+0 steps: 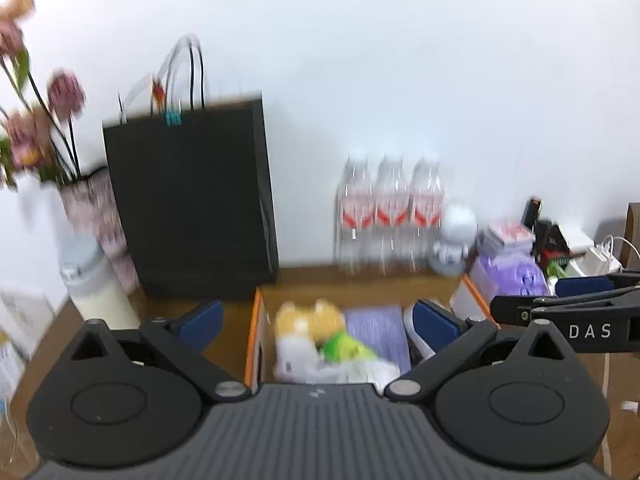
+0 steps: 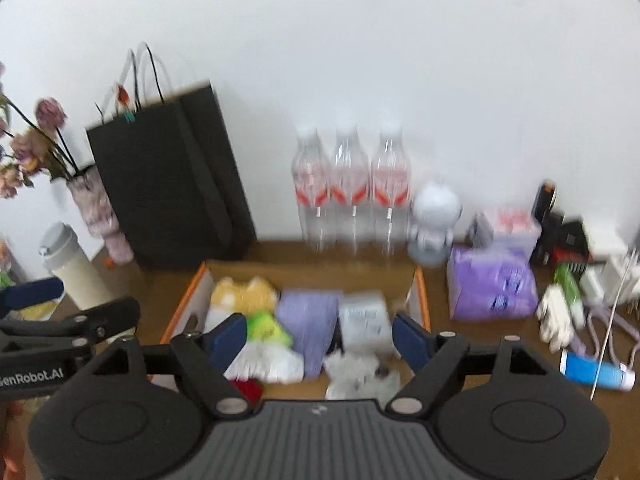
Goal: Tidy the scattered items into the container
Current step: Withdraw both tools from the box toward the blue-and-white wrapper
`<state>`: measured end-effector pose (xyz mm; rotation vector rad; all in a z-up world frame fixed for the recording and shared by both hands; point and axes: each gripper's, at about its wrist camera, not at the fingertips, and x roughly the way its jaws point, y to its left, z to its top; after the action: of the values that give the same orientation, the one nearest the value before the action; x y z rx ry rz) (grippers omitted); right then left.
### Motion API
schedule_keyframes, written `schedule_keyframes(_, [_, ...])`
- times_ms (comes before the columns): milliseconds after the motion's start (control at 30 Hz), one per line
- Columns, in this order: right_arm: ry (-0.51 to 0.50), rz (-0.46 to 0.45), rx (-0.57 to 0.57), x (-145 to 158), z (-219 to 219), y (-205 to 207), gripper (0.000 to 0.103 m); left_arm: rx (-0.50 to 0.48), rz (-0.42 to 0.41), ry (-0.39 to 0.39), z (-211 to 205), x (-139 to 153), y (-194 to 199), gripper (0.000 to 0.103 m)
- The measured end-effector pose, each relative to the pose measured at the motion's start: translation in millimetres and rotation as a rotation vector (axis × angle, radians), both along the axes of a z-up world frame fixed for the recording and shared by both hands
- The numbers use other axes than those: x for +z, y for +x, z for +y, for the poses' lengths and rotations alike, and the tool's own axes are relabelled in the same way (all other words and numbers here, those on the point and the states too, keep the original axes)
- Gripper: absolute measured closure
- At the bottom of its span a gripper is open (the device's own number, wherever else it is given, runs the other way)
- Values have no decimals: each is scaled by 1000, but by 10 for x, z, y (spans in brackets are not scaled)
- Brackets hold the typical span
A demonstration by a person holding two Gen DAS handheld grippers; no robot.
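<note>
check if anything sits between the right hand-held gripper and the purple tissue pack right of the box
Nothing visible does. The purple tissue pack lies on bare table right of the box; the open right hand-held gripper hovers over the box.

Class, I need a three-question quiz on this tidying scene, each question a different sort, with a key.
1. True or false: the left gripper is holding an item.
2. How many water bottles stand by the wall?
3. The purple pack outside the cardboard box lies on which side of it in the right wrist view: A left, B right?

Key: 1 false, it is open and holds nothing; 2 three; 3 B.
</note>
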<state>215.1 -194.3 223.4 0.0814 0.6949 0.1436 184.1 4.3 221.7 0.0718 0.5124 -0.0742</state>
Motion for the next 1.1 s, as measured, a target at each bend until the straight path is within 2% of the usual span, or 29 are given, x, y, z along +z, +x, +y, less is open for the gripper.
schedule_keyframes(67, [-5,-93,4,-86,-21,-145,17,25,-88,-21,-13,-127,-159,0])
schedule_keyframes(133, [33,-187,13,-251,-73,-301,16,22,-145,-50,-26,-287,-291,0])
schedule_keyframes(300, [55,-271,4,-651,-109,-503,16,1,-278,-43,-79,-668,-572,0])
schedule_keyframes(367, [47,-302,5,-766,-100,-569,16,-16,-299,-45,-117,-782,-649,0])
schedule_keyframes(567, [24,-309,-9,-985,-77,-712,16,1,-269,-8,-158,-954,-743,0])
schedule_keyframes(667, [43,-315,-13,-1056,-129,-954,16,35,-239,-1,-81,-1040,-1015,0])
schedule_keyframes(767, [102,-277,3,-1225,-267,-1425,16,79,-153,-44,48,-1258,-1499,0])
schedule_keyframes(867, [113,-261,9,-1476,-362,-2017,14,64,-142,-106,122,-1513,-2099,0])
schedule_keyframes(967, [40,-248,-3,-1692,-338,-2592,10,65,-137,-69,75,-1710,-2618,0])
schedule_keyframes(1100, [5,-268,-13,-1919,-405,-3289,7,9,-124,-8,58,-1934,-3206,0])
